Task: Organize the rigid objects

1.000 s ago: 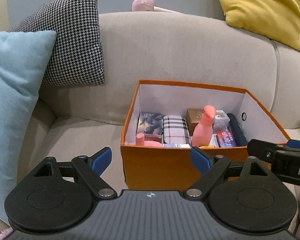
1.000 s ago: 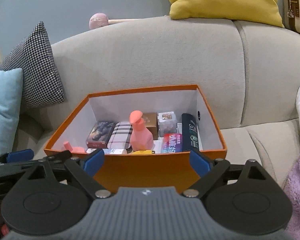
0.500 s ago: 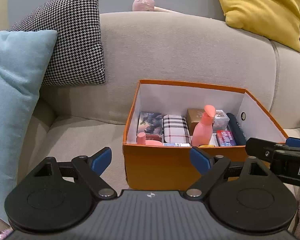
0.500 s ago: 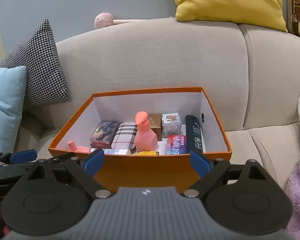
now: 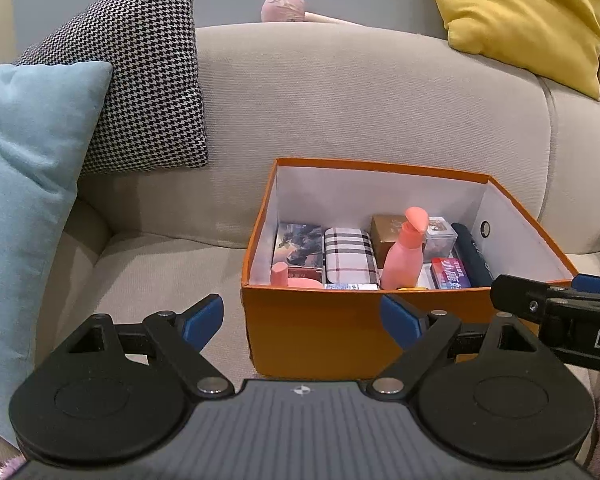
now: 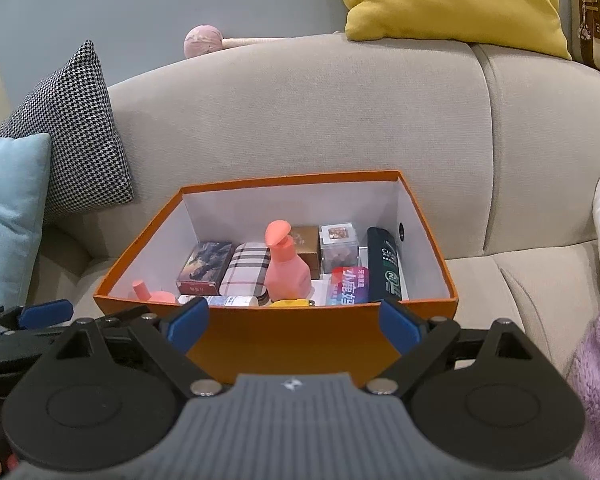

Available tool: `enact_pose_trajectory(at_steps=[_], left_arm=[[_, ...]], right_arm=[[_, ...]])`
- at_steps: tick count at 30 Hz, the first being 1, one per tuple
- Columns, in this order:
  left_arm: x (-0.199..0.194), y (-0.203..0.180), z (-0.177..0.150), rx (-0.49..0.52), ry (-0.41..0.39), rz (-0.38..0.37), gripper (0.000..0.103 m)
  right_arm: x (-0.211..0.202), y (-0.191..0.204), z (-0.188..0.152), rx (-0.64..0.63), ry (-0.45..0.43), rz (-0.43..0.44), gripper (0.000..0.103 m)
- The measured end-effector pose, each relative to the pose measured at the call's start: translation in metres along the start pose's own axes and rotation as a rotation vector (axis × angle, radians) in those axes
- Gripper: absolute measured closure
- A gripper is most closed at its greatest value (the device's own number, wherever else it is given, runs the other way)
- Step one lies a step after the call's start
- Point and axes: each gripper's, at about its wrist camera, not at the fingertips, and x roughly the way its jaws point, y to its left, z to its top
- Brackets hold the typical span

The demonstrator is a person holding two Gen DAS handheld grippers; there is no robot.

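An orange box [image 6: 324, 344] sits on the seat of a grey sofa [image 6: 300, 112], filled with small rigid items: an upright pink pump bottle [image 6: 286, 270] near the middle, a plaid case [image 6: 247, 268] just left of it, a dark printed carton [image 6: 205, 267] further left, a brown box [image 6: 306, 244] and a clear cube [image 6: 339, 246] toward the far wall, a dark tube [image 6: 385, 269] lying along the right wall, a red-and-purple packet [image 6: 349, 286] beside it, and a second pink bottle [image 6: 150, 295] lying in the near left corner. Both tools hover empty on the near side of the box, outside it. The right hand-held gripper [image 6: 292, 322] has its blue pads spread wide, framing the near wall, with the contents just beyond and below the rim. The left hand-held gripper [image 5: 302, 316] is also spread wide and sits left of centre, its left pad over bare cushion, its right pad in front of the box's near wall. The likely risk is the tall pump bottle: it stands among crowded neighbours, so a reach past it could tip it onto the packet or case. The items are packed touching, so wide pads may catch two at once. The cushion is soft, and pressing on the rim could tilt the box. The two tools are close together and could collide if both enter.
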Motion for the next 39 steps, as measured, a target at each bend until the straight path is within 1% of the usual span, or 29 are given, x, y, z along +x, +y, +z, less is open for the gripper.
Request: enact_pose_trajectory(at_steps=[14,17,21,26,39], left_arm=[[0.001,0.003,-0.001,0.000,0.006,-0.002,0.000],[0.001,0.001,0.000,0.007,0.002,0.010,0.000],[-0.002,0.002,0.001,0.003,-0.011,0.019,0.000],[-0.003,0.008,0.000,-0.008,-0.011,0.016,0.000],[-0.003,0.013,-0.001,-0.022,-0.017,0.017,0.000]], right_arm=[[0.000,0.002,-0.002,-0.007,0.011,0.001,0.011],[0.000,0.000,-0.002,0.002,0.012,0.006,0.011],[-0.002,-0.003,-0.002,0.007,0.006,0.005,0.011],[-0.001,-0.001,-0.002,0.001,0.012,-0.006,0.011],[0.000,0.004,-0.004,-0.016,0.019,-0.002,0.011]])
